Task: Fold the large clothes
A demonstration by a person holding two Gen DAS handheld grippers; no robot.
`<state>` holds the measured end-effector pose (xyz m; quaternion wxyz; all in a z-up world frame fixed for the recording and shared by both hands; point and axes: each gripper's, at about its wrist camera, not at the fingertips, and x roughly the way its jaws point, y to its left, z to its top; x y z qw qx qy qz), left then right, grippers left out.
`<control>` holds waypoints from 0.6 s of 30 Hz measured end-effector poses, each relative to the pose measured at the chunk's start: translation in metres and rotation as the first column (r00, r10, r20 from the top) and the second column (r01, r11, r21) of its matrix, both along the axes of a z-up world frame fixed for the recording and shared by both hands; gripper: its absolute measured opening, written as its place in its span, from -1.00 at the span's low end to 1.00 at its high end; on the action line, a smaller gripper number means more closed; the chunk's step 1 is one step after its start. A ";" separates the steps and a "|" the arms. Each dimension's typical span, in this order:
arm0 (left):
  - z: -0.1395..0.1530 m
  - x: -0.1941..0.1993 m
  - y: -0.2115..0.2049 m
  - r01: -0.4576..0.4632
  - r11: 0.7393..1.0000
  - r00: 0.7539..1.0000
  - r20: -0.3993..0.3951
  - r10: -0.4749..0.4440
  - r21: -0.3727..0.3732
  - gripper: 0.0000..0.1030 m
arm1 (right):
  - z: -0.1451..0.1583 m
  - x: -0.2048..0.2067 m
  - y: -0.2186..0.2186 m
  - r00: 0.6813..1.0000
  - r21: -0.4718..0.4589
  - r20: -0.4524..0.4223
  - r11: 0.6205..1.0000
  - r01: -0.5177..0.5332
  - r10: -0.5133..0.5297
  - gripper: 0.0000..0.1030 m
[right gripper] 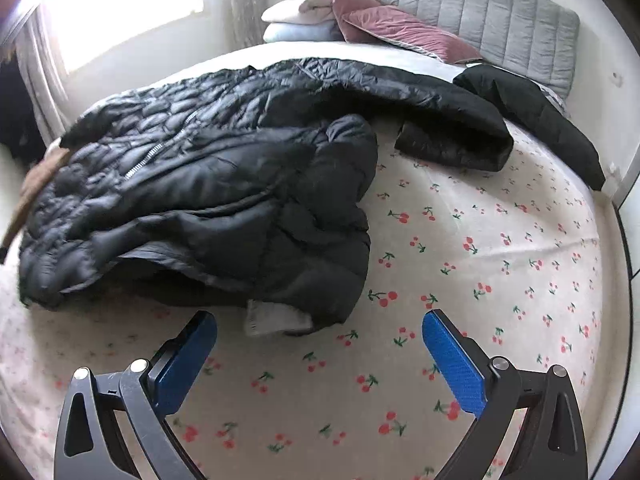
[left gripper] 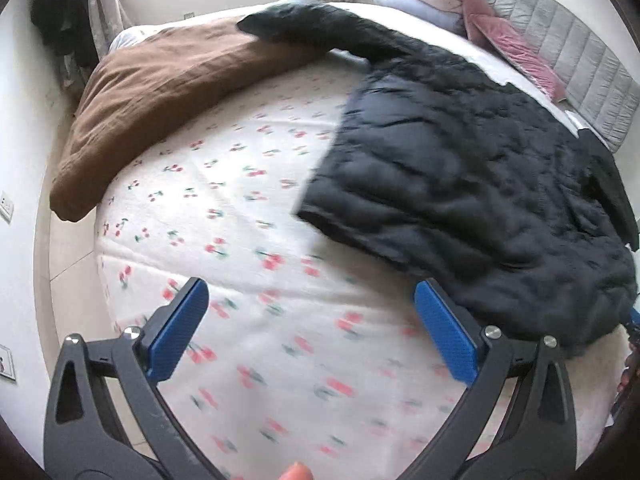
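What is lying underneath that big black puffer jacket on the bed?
Under the black puffer jacket lies the cherry-print bedsheet. At its far left edge a brown blanket disappears beneath it. Whatever else it covers is hidden.

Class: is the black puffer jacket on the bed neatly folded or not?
Not folded. The jacket lies crumpled, one sleeve flung out across the sheet.

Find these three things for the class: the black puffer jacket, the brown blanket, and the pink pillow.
black puffer jacket (right gripper: 224,184): right wrist view, on its quilted front beside the zipper.
brown blanket (left gripper: 160,92): left wrist view, on its middle fold.
pink pillow (right gripper: 400,28): right wrist view, on its top face by the headboard.
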<state>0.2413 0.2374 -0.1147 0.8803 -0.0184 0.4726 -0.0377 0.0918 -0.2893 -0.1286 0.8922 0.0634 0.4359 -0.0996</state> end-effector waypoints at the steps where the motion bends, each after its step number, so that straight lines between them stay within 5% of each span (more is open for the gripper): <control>1: -0.007 0.005 0.005 0.011 1.000 1.000 -0.001 -0.011 0.016 1.00 | -0.002 0.001 -0.002 1.000 -0.003 0.001 1.000 0.005 -0.005 1.00; 5: -0.030 0.019 0.007 0.065 0.982 0.998 -0.004 -0.066 0.177 1.00 | -0.001 0.009 -0.012 1.000 0.006 0.013 1.000 0.025 -0.025 1.00; 14: -0.025 0.049 0.001 0.100 0.982 0.992 0.066 -0.111 0.160 0.98 | -0.004 0.023 -0.019 0.999 -0.008 0.016 0.999 0.046 -0.046 1.00; 18: -0.020 0.064 -0.003 0.100 0.987 0.991 0.077 -0.110 0.127 0.72 | -0.006 0.030 -0.015 0.999 -0.010 0.025 0.999 0.036 -0.036 0.98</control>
